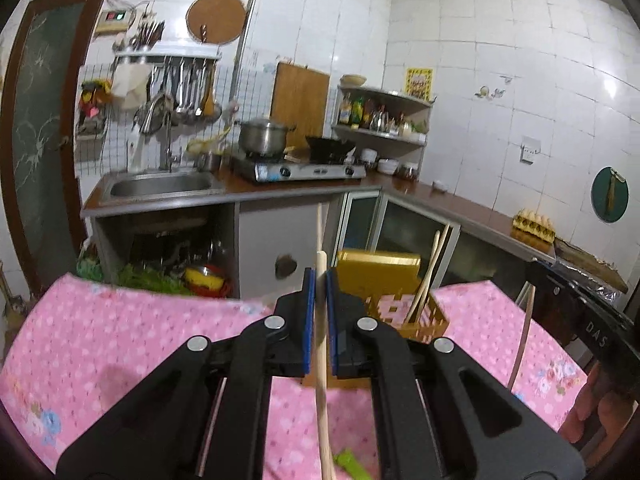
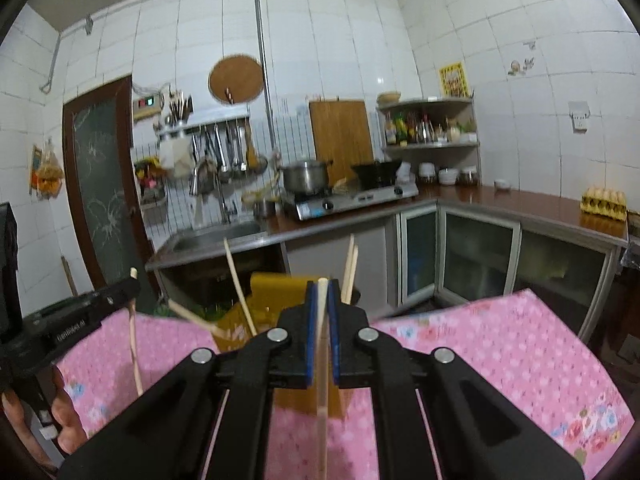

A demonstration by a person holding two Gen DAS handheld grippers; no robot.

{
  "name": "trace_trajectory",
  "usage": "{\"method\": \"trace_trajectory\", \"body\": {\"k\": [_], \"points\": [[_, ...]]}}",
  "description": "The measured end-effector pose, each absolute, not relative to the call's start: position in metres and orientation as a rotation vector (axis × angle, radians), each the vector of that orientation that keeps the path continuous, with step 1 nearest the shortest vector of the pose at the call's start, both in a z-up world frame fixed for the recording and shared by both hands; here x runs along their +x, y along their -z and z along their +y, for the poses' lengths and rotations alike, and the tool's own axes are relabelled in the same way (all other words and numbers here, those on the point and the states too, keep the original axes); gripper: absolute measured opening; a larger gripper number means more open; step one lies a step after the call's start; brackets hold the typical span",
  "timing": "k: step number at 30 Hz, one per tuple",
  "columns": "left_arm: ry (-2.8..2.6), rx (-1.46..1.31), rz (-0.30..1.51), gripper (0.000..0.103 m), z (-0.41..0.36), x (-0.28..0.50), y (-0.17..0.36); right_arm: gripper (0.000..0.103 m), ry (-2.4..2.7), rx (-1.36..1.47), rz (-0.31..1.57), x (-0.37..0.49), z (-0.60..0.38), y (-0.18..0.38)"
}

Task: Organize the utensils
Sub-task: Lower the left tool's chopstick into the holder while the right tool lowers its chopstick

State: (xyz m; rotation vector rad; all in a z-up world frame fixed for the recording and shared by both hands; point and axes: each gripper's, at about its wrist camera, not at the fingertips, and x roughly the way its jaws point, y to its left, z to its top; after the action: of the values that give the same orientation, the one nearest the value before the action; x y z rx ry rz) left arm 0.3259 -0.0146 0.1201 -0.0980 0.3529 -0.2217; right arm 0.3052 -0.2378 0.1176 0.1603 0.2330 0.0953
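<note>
My left gripper is shut on a pale wooden chopstick that stands upright between its blue pads. My right gripper is shut on a second upright chopstick. Both hang above a table with a pink floral cloth. A yellow slotted utensil holder stands on the cloth just beyond and right of the left gripper, with several chopsticks leaning in it. In the right wrist view the holder sits just left of the jaws. Each view shows the other gripper at its edge: the right gripper, the left gripper.
A green object lies on the cloth under the left gripper. Behind the table runs an L-shaped kitchen counter with a sink, a gas stove with pots, and an egg tray. A person's fingers grip the left handle.
</note>
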Motion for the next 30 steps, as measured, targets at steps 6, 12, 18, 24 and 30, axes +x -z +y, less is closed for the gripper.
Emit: {"method": "trace_trajectory", "body": {"k": [6, 12, 18, 24, 30], "points": [[0.229, -0.095, 0.244, 0.004, -0.028, 0.339, -0.166, 0.006, -0.098, 0.215, 0.08, 0.32, -0.247, -0.164], [0.21, -0.088, 0.095, 0.004, -0.044, 0.351, -0.213, 0.006, -0.095, 0.233, -0.058, 0.342, -0.247, -0.203], [0.171, -0.065, 0.023, 0.004, -0.073, 0.389, -0.216, 0.006, -0.086, 0.244, -0.103, 0.371, -0.241, -0.207], [0.15, -0.09, 0.047, 0.004, -0.088, 0.435, -0.18, 0.006, -0.056, 0.222, -0.101, 0.396, -0.242, -0.179], [0.166, -0.053, 0.093, 0.004, -0.094, 0.447, -0.139, 0.006, -0.078, 0.228, -0.085, 0.411, -0.241, -0.145]]}}
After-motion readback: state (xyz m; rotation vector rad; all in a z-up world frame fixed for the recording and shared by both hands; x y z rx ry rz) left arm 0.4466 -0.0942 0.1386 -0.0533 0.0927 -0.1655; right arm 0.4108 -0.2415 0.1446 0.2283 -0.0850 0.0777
